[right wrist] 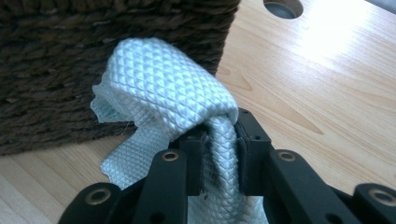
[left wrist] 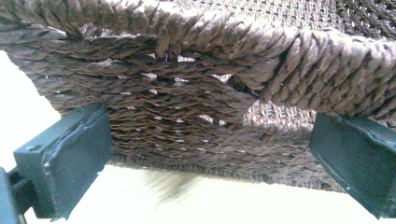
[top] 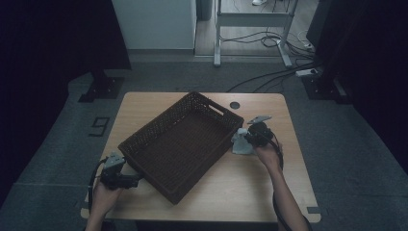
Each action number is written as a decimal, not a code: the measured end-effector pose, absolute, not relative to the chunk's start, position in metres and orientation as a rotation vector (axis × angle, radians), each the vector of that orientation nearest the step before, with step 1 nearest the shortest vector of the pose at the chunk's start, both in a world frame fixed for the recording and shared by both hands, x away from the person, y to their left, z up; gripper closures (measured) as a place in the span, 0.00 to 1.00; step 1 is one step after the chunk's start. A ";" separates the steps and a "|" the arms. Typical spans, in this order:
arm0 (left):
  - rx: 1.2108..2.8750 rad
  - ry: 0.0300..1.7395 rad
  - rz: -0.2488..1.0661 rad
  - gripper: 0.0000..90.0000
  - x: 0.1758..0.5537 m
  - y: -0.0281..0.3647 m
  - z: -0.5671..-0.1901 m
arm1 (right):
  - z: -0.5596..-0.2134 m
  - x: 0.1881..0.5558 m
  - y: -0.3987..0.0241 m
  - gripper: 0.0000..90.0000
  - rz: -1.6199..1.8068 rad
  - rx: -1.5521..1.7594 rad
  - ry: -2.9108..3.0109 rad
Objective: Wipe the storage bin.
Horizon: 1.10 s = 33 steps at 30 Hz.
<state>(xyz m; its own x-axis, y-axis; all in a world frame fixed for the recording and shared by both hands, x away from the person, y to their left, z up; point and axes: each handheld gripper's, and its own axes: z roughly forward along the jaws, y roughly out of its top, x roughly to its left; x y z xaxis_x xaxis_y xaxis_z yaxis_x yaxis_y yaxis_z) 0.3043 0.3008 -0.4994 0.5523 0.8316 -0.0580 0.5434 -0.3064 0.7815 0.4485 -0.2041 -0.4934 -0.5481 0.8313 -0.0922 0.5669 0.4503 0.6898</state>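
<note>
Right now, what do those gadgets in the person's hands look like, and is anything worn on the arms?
Each hand holds a black tool. The left gripper and right gripper each carry a grey three-cornered plate on top and trail a dark cable. Close up, the jaws are flat black blocks on black linkage arms with brass-coloured pivot rings. The forearms are bare, no sleeves visible.

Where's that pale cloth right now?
In the high view the pale cloth sits right of the wicker basket, beside its wall, on the wooden table, pinched in the right claw.
</note>
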 end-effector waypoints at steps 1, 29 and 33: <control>1.996 1.107 0.463 0.00 0.304 0.301 -0.499 | -0.494 0.449 -0.203 0.84 0.846 1.167 2.293; 2.001 1.102 0.465 0.00 0.304 0.300 -0.499 | -0.523 0.449 -0.190 0.86 0.743 1.128 2.438; 2.001 1.102 0.467 0.00 0.304 0.299 -0.499 | -0.522 0.443 -0.185 0.86 0.762 1.097 2.463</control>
<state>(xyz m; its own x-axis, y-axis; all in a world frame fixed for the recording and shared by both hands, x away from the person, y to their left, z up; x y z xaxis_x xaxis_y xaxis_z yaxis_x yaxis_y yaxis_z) 0.3042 0.2995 -0.4991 0.5545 0.8305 -0.0521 0.5404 -0.3118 0.7815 0.4429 -0.1851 -0.5218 -0.6451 0.7593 -0.0859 0.5782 0.5586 0.5947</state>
